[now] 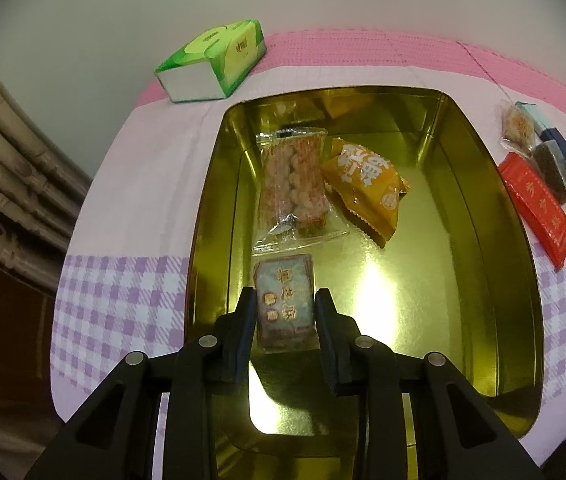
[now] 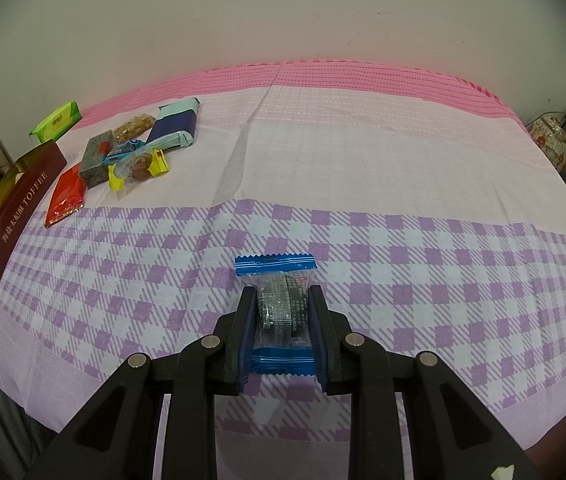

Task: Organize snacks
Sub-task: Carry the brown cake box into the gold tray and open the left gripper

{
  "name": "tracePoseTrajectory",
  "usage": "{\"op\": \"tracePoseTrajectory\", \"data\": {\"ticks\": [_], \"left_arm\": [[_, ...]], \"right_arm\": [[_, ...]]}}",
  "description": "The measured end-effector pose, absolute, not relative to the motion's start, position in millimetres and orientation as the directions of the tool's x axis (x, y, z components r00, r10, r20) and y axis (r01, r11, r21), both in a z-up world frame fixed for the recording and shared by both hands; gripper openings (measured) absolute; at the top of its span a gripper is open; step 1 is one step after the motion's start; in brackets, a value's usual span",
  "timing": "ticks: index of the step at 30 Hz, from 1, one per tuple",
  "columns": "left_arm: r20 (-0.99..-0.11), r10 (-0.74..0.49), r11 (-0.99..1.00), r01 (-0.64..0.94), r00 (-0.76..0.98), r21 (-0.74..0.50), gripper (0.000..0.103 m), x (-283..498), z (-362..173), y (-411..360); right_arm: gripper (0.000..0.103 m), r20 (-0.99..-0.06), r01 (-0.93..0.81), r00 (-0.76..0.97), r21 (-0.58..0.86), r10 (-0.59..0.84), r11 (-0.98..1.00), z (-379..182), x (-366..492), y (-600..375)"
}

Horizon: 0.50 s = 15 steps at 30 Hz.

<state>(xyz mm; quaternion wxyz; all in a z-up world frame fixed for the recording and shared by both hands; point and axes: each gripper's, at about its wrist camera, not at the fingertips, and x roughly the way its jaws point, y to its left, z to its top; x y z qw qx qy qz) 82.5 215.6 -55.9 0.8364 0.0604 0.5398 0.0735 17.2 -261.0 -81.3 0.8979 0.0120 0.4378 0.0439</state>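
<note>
Left wrist view: left gripper (image 1: pixel 283 308) jaws pinch a pale-blue snack (image 1: pixel 285 304) over the gold tin (image 1: pixel 495 208); next, release inside. Right gripper (image 2: pixel 282 312) jaws clamp a blue-wrapped snack (image 2: pixel 279 308) above the desk's near edge.

My right hand-held gripper (image 2: pixel 282 312) clamps a blue-edged snack packet (image 2: pixel 280 304) above the checked surface (image 2: pixel 403 240); snack pile (image 2: pixel 131 152) far left.
</note>
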Motion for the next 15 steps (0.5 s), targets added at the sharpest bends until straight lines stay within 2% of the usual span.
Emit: {"op": "tracePoseTrajectory", "data": {"ticks": [9,12,14,15], "left_arm": [[-0.889,0.215,0.976,-0.062,0.405,0.208,0.034,81.5,-50.6,212.3],[-0.885,0.212,0.977,-0.058,0.416,0.206,0.044,78.9,-43.3,209.5],[-0.871,0.219,0.975,-0.062,0.441,0.214,0.057,75.9,-34.5,207.3],[-0.864,0.221,0.974,-0.065,0.452,0.215,0.059,74.5,-30.4,206.5]], "right_arm": [[0.024,-0.785,-0.066,0.613,0.059,0.088,0.996,-81.0,17.2,-260.6],[0.023,-0.785,-0.066,0.613,0.060,0.088,0.996,-80.7,16.8,-260.6],[0.023,-0.785,-0.065,0.613,0.060,0.088,0.996,-80.7,16.7,-260.8],[0.023,-0.785,-0.065,0.613,0.061,0.088,0.996,-80.4,16.4,-260.7]]}}
